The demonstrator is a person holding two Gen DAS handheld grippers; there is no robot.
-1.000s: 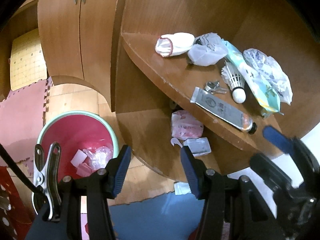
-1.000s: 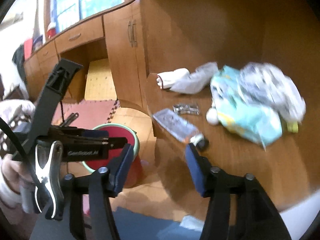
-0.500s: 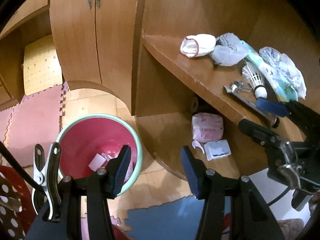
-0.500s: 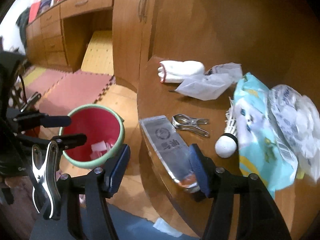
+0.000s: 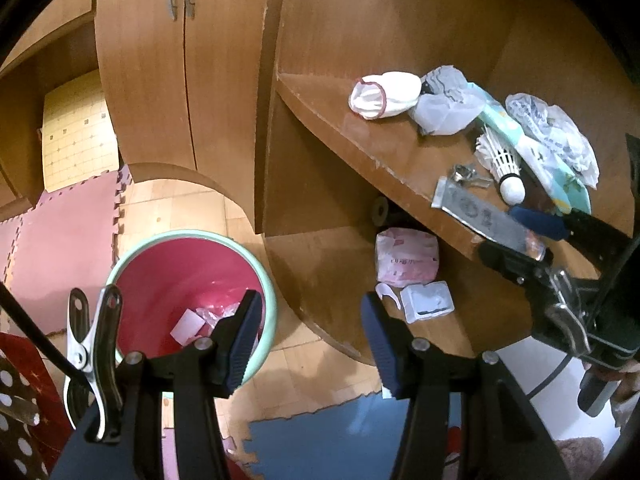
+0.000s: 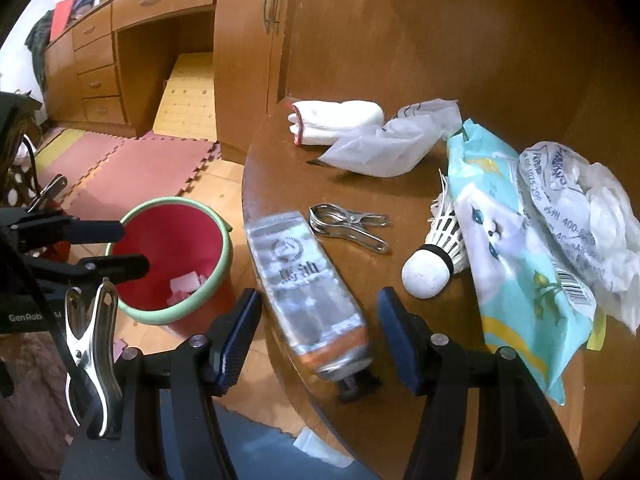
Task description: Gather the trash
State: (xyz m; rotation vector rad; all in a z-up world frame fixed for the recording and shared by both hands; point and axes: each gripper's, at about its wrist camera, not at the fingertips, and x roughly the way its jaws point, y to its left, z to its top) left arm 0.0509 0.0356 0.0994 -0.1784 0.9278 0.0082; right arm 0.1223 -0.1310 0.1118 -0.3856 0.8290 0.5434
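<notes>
Your right gripper (image 6: 318,338) hangs over the tabletop (image 6: 400,208) edge with its jaws open, one on each side of the silver tube (image 6: 308,292) but not pressing on it. The tube lies flat, cap toward you, beside a metal clip (image 6: 350,226) and a shuttlecock (image 6: 436,256). Your left gripper (image 5: 310,340) has its jaws open and empty, above the floor near the red bin (image 5: 256,264), which holds paper scraps (image 5: 188,324).
</notes>
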